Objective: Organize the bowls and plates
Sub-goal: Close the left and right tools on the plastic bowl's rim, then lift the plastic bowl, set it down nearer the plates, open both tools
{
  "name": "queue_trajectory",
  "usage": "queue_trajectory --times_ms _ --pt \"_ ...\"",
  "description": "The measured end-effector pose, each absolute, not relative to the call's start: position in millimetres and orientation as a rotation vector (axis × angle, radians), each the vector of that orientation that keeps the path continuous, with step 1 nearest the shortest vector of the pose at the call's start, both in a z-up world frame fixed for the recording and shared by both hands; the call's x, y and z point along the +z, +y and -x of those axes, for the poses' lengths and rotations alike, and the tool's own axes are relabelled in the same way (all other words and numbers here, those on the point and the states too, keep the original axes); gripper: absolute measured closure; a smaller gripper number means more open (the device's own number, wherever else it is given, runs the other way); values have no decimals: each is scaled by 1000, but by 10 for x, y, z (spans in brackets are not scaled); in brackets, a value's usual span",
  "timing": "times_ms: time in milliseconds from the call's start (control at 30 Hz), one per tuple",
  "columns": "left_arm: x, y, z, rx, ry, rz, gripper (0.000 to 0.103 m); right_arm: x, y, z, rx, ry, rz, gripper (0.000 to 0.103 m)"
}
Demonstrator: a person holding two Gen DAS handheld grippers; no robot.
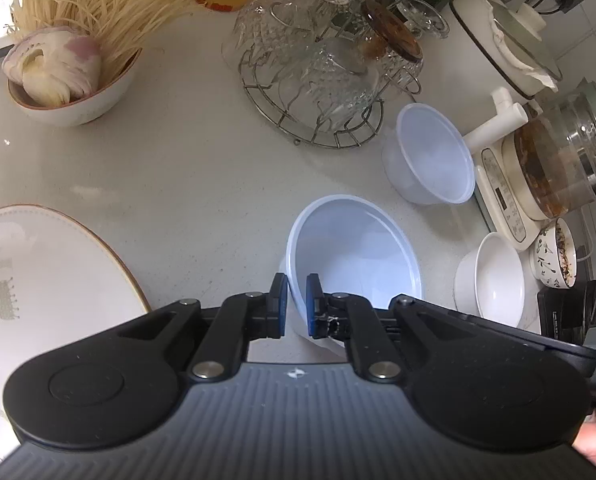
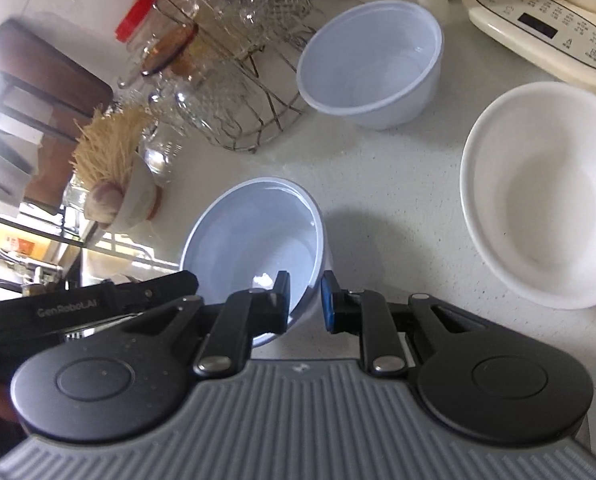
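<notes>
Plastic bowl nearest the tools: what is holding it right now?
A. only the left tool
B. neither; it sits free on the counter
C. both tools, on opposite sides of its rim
C: the left tool and the right tool each pinch the rim of the plastic bowl.

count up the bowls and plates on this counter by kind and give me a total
Translucent plastic bowls: 2, the held one and a second
White ceramic bowls: 1
Patterned bowls: 1
Noodle bowl: 1
Plates: 1
Total: 6
</notes>
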State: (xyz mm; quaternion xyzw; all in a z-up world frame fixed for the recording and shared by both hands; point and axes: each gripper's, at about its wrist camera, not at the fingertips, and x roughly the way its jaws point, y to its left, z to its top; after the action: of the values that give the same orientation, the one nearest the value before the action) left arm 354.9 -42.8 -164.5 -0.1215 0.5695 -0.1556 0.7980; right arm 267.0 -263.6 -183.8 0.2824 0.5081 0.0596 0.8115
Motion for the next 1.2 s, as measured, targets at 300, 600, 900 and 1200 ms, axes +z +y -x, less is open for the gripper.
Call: queue_trajectory --times_ms 300,600,900,1200 --pt "-1689 -379 -3551 -342 1230 285 92 -1848 -2634 -2658 120 1067 -576 84" --pt "-1582 -328 -3509 -304 1209 247 91 -1746 -2685 -2597 90 1013 -568 82" --pt "-1176 -337 -3353 -285 1096 204 91 -1454 -2783 -2456 50 893 -521 82" --pt "-585 -576 -3056 -378 917 136 91 -945 -2826 -2199 26 749 -434 82"
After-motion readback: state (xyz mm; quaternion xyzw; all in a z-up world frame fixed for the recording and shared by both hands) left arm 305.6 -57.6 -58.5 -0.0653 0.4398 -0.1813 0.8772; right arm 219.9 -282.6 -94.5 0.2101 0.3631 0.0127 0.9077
